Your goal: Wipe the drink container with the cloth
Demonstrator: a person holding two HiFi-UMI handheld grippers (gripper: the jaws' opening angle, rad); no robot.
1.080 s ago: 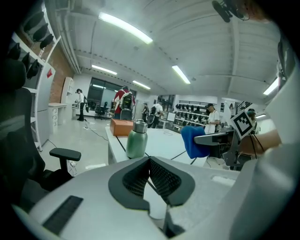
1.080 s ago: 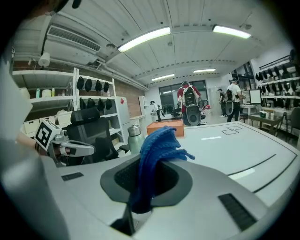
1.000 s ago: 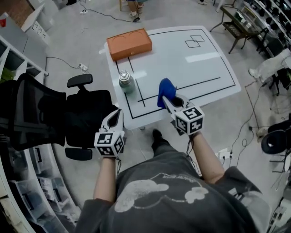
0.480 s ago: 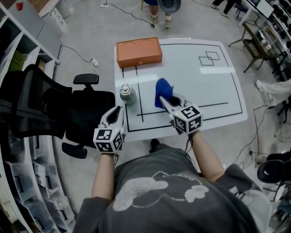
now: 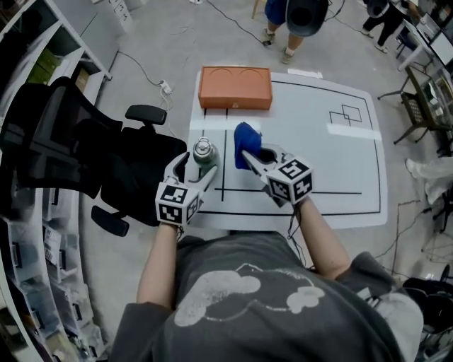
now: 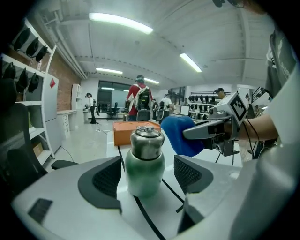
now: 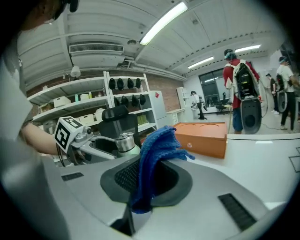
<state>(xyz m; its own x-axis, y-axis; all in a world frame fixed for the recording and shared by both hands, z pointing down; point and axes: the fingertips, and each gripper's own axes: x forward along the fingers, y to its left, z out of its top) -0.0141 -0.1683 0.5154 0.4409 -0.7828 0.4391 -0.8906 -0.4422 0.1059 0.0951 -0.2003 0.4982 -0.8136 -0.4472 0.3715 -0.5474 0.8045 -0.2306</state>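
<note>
A green drink bottle (image 5: 204, 150) with a steel top stands upright near the white table's left edge. My left gripper (image 5: 193, 170) reaches around it; in the left gripper view the bottle (image 6: 145, 159) stands between the two pads (image 6: 107, 177) with gaps on both sides, and the jaws are opening. My right gripper (image 5: 253, 153) is shut on a blue cloth (image 5: 245, 140), held just right of the bottle. The cloth (image 7: 157, 154) hangs bunched between the jaws in the right gripper view, with the bottle (image 7: 125, 142) behind it to the left.
An orange box (image 5: 235, 88) lies at the table's far edge. The white table (image 5: 325, 162) carries black line markings. A black office chair (image 5: 106, 166) stands close to the left of the table, shelves (image 5: 32, 67) beyond it. People (image 5: 294, 15) stand past the far edge.
My left gripper has moved forward from in front of the table to the bottle, and its jaws have gone from closed to wide apart around it. The right gripper keeps the cloth.
</note>
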